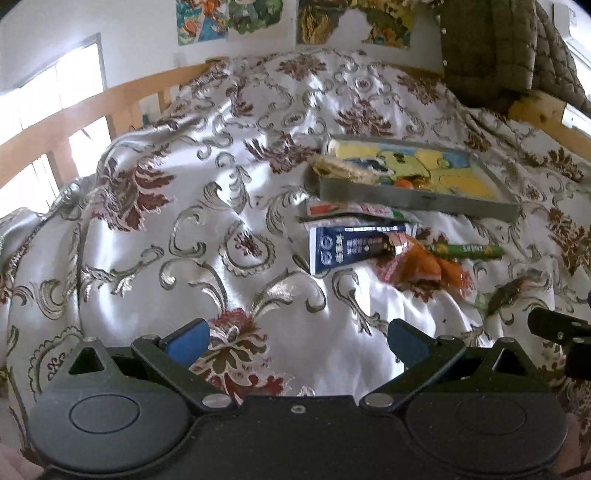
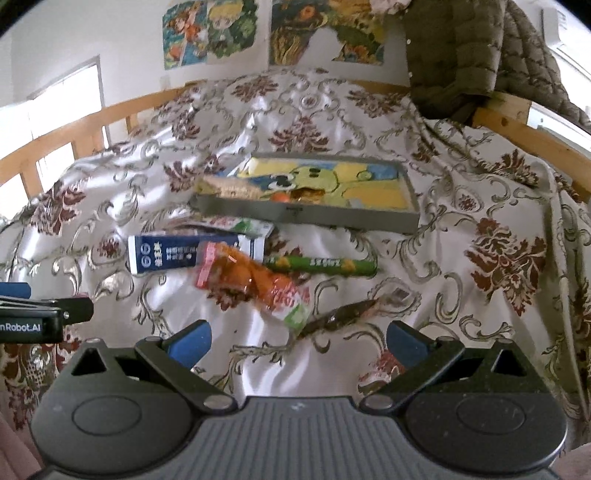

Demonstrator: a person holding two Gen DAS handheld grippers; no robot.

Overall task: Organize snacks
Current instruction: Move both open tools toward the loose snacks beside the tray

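A grey tray [image 2: 306, 216] with a cartoon picture inside lies on the bed and holds a tan wrapped snack [image 2: 232, 188] and small candies [image 2: 282, 197]. In front of it lie a blue box [image 2: 166, 253], an orange packet [image 2: 251, 278], a green stick pack [image 2: 321, 266], a white-green packet [image 2: 240, 225] and a dark thin wrapper [image 2: 343, 315]. The left wrist view shows the tray [image 1: 413, 197], blue box [image 1: 347, 247] and orange packet [image 1: 424, 267] too. My left gripper [image 1: 297, 341] and right gripper [image 2: 299, 341] are both open and empty, short of the snacks.
A floral satin bedspread [image 2: 147, 184] covers the bed, rumpled. A wooden rail [image 2: 55, 144] runs along the left and back. An olive quilted jacket [image 2: 480, 51] hangs at the back right. Posters [image 2: 210, 29] are on the wall.
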